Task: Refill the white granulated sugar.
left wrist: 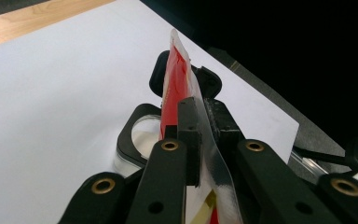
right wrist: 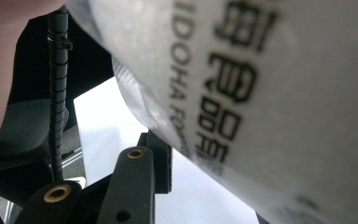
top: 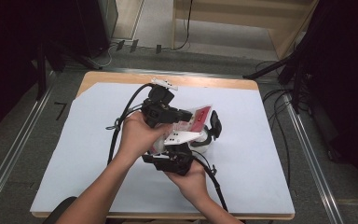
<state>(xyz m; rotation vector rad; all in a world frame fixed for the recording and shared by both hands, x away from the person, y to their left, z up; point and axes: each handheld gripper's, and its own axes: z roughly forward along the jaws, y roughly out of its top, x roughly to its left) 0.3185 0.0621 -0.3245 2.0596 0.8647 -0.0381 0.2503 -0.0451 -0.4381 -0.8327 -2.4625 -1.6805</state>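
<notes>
Left claw (left wrist: 200,123) is clamped on the edge of the red-and-clear sachet (left wrist: 175,79), which stands on edge between its jaws above a white bowl (left wrist: 142,140); a pull against so thin a bite could slip or tear the film and spill the contents. Right claw (top: 172,161) sits just under the sachet's printed end, but whether it grips is unclear. Both hover over the white-covered desk (top: 261,154).

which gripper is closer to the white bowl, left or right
Right, though it's close. The right gripper sits low beside the white bowl, holding the lower part of the packet. The left gripper is shut on the packet's upper part, above the bowl.
</notes>
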